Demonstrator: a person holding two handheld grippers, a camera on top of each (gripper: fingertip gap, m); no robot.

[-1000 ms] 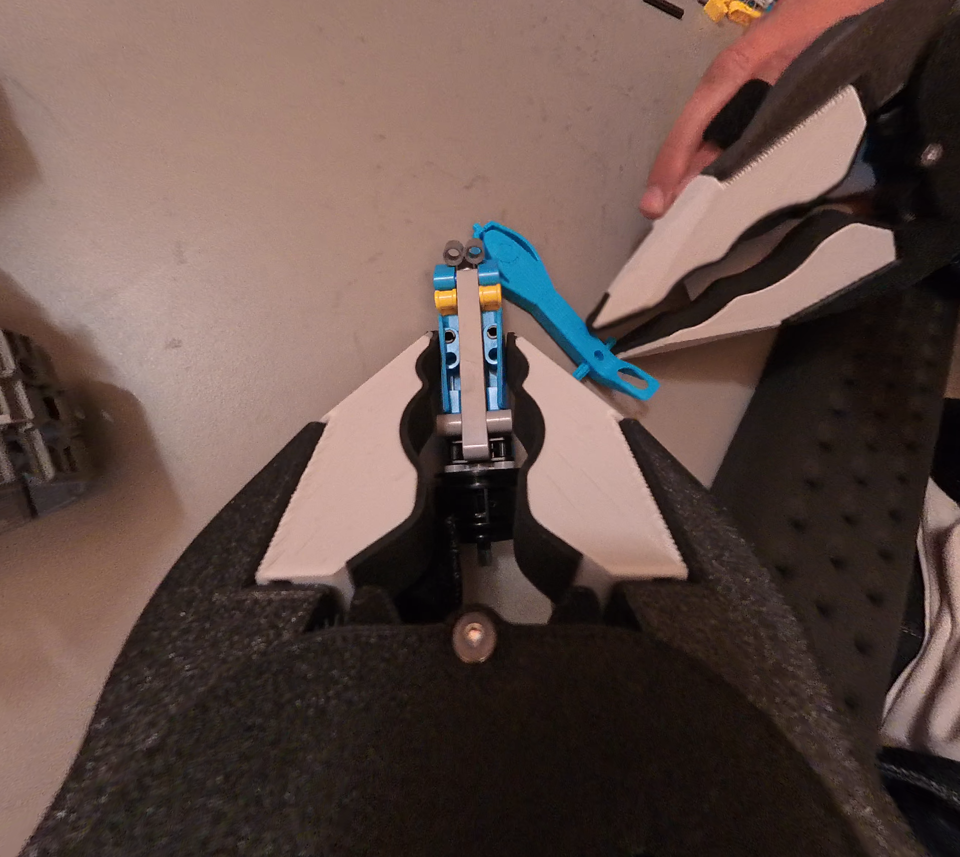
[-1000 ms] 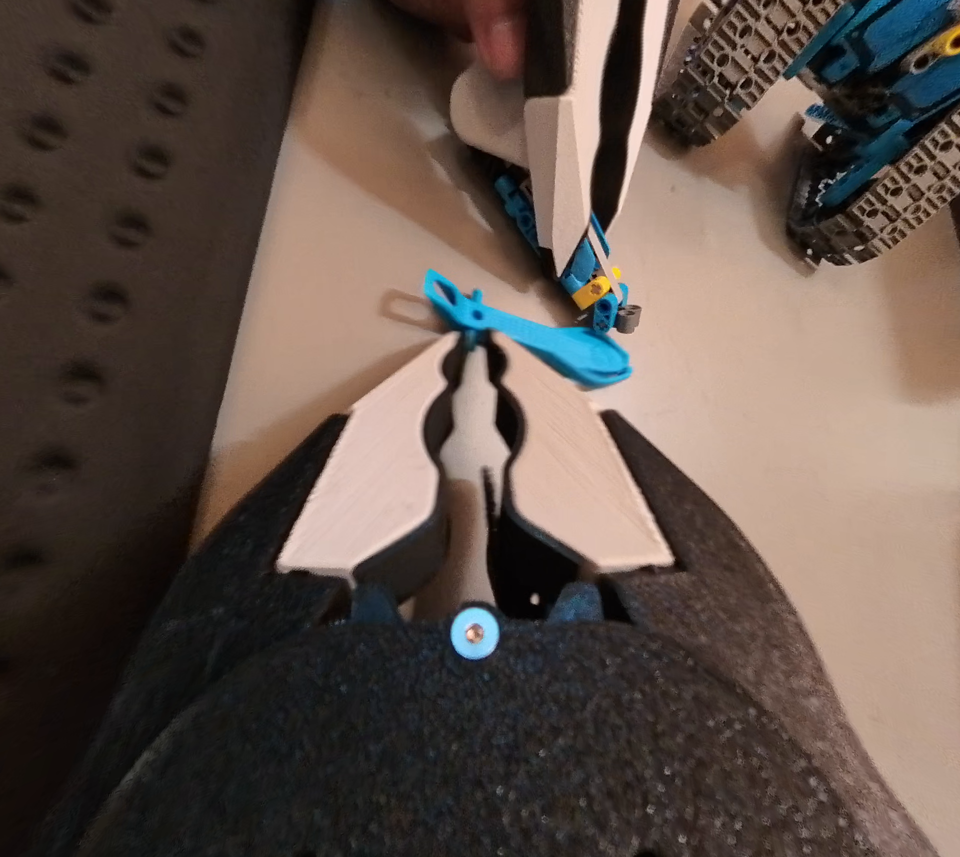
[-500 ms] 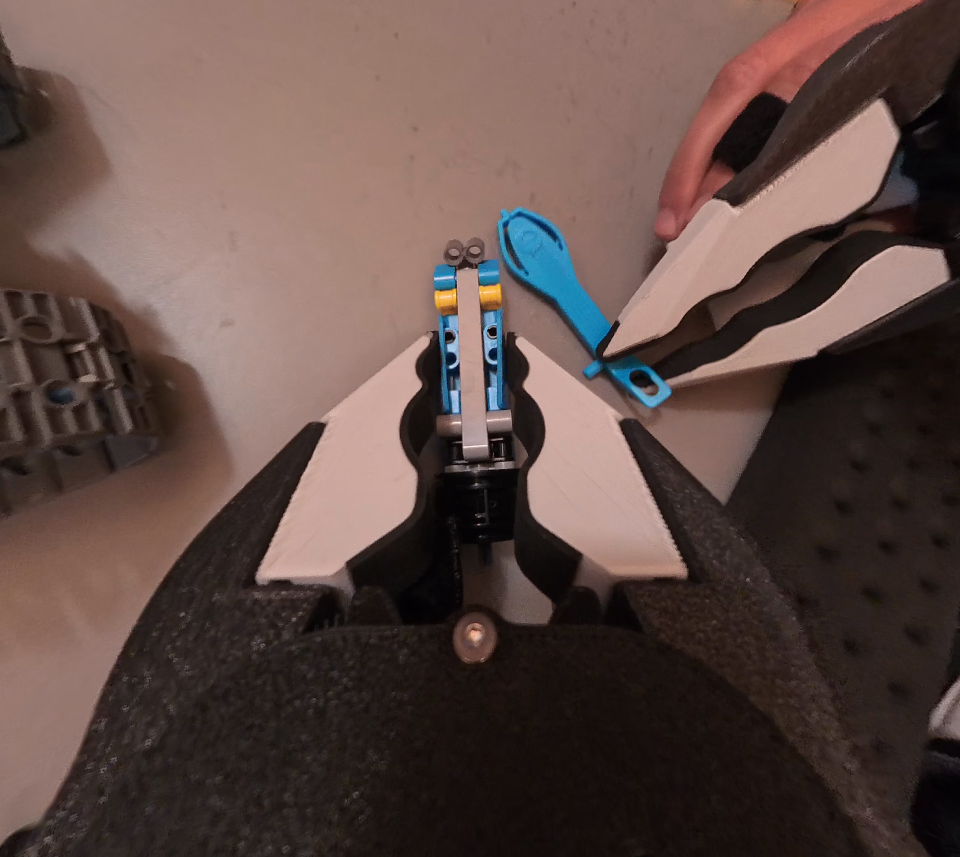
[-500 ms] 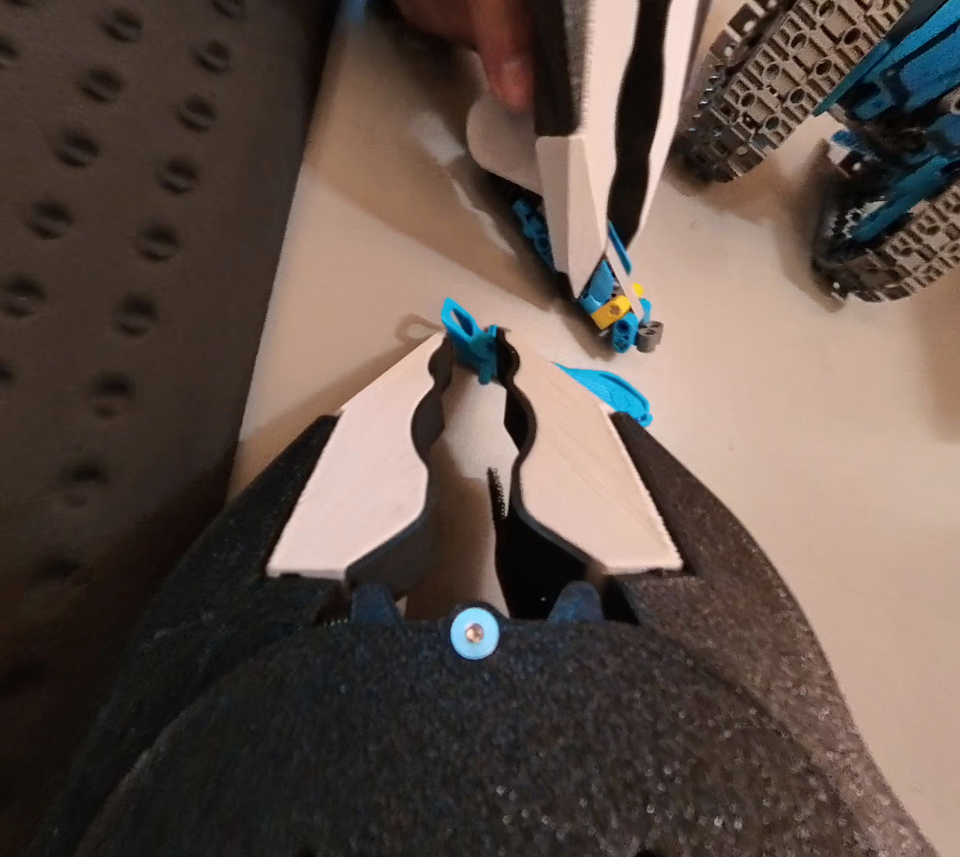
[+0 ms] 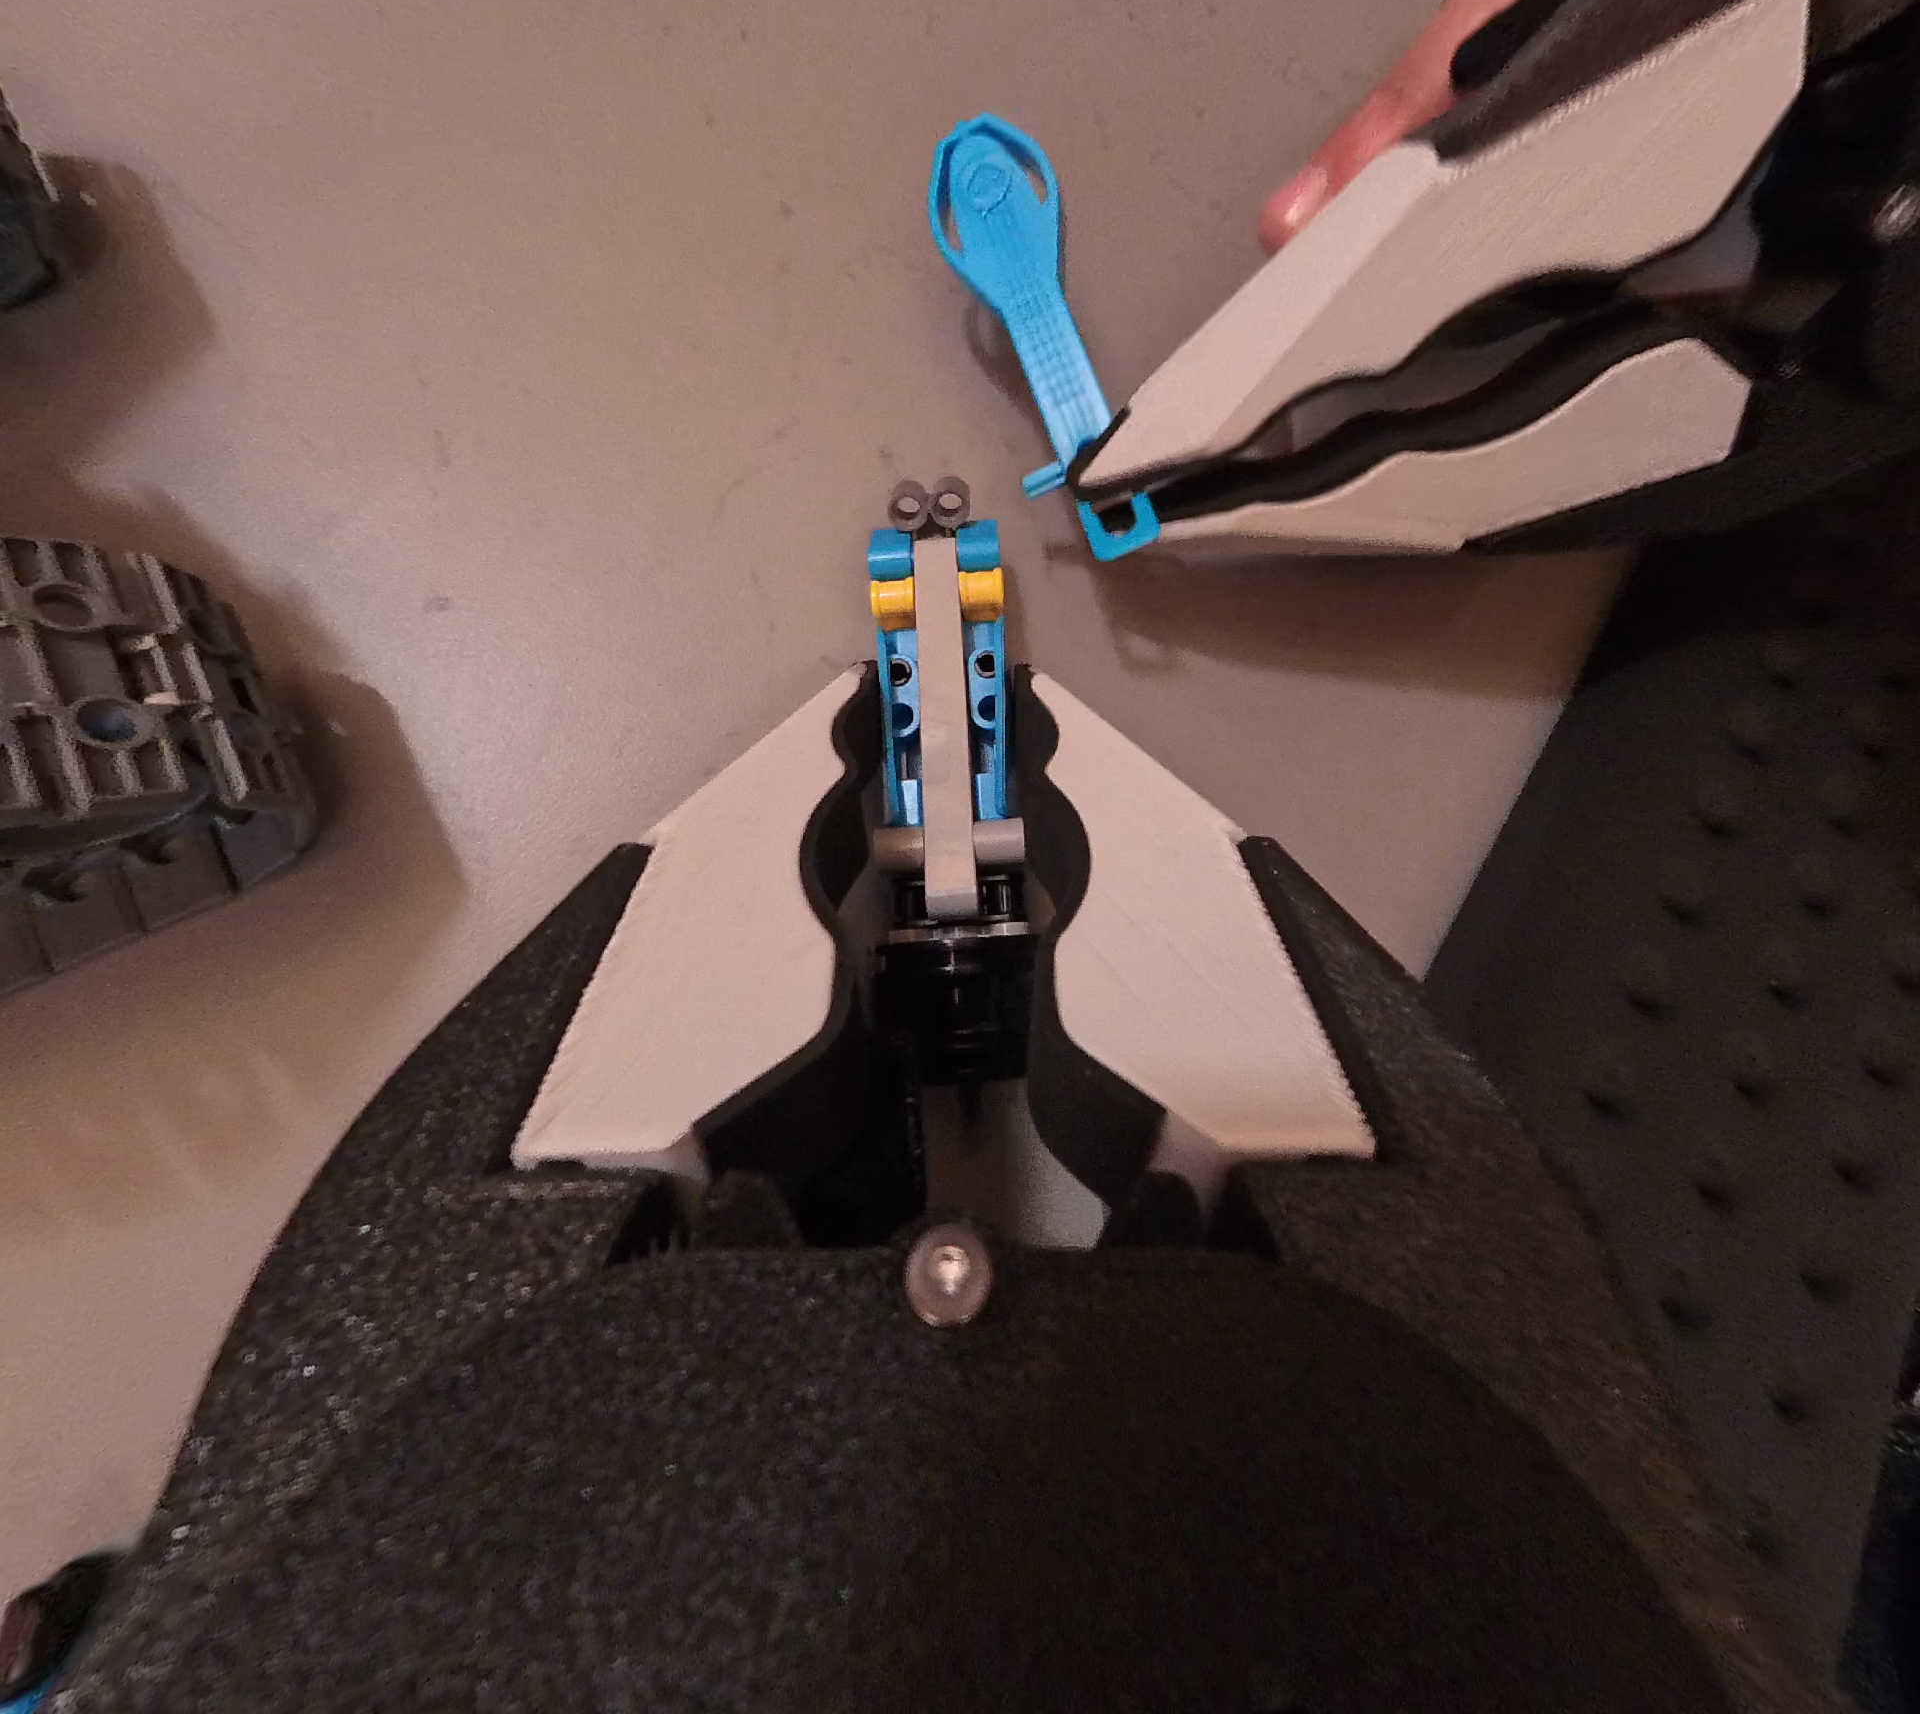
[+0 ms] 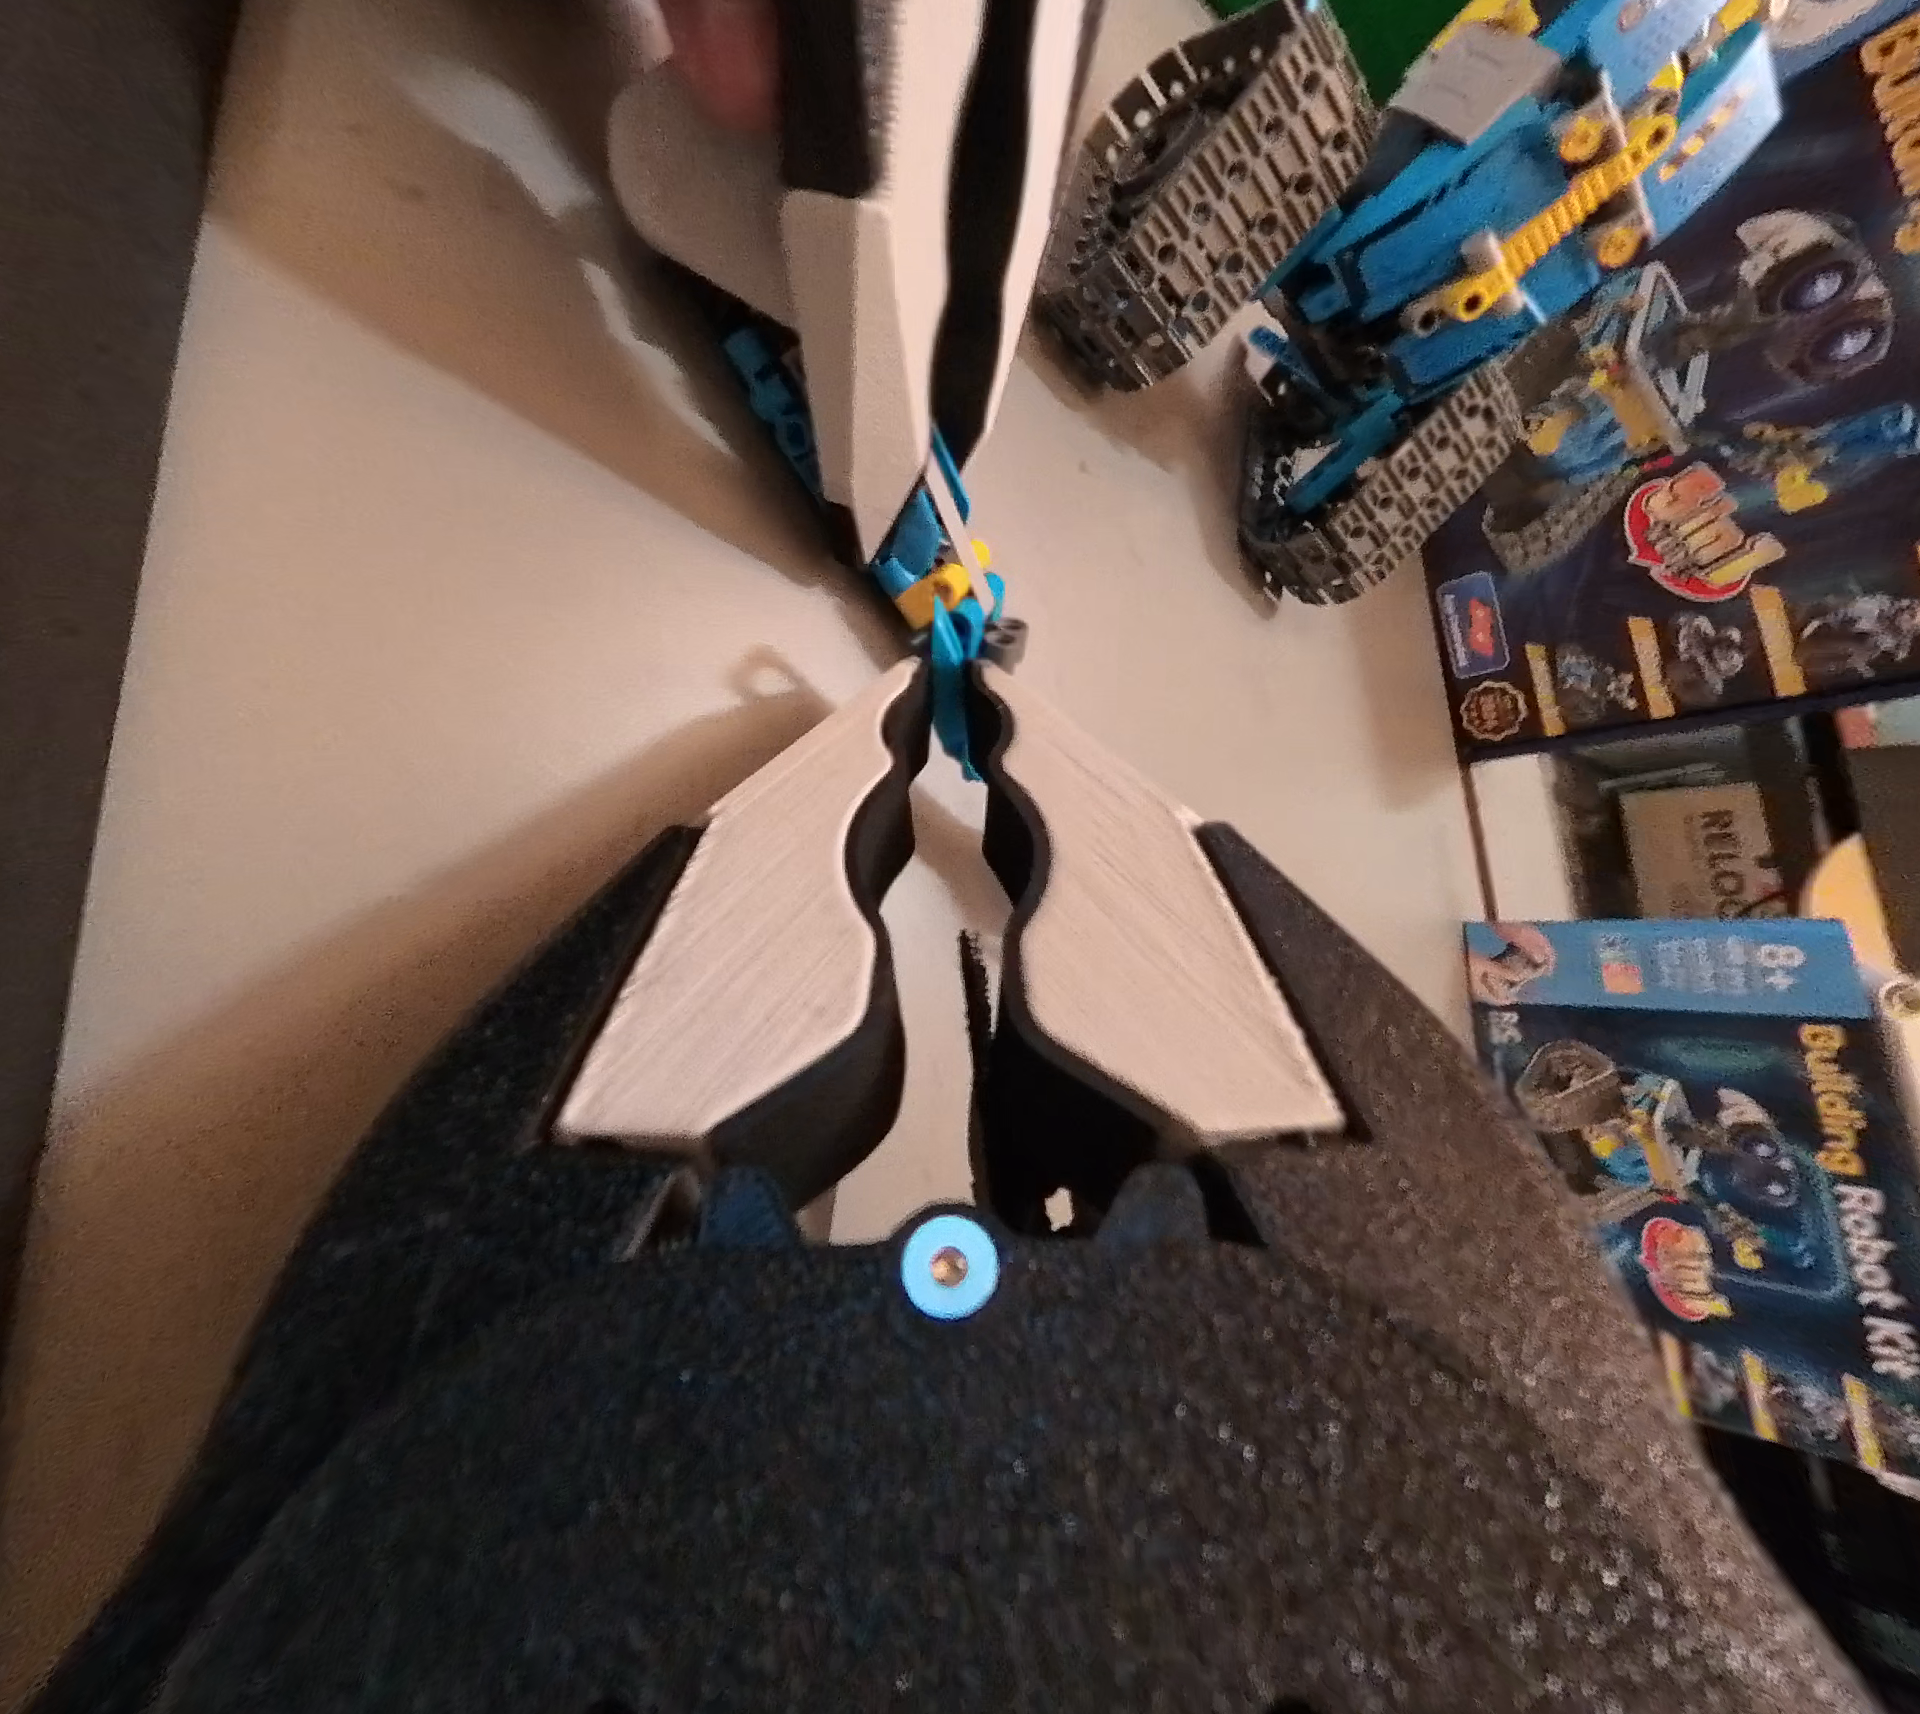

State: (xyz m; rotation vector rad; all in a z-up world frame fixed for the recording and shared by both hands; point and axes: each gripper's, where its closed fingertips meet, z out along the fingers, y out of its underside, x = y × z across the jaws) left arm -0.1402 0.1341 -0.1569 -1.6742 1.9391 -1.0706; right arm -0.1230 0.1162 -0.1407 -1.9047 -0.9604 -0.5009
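beige tabletop [image 5: 520, 230]: left gripper [image 5: 940, 677] clamps blue brick assembly [image 5: 940, 625]; right gripper [image 6: 945, 677] pinches blue spoon-shaped tool [image 5: 1013, 282] by its handle, just beside assembly tip.

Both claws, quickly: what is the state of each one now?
Left claw: closed on the blue and grey brick assembly.
Right claw: closed on the blue brick separator tool.
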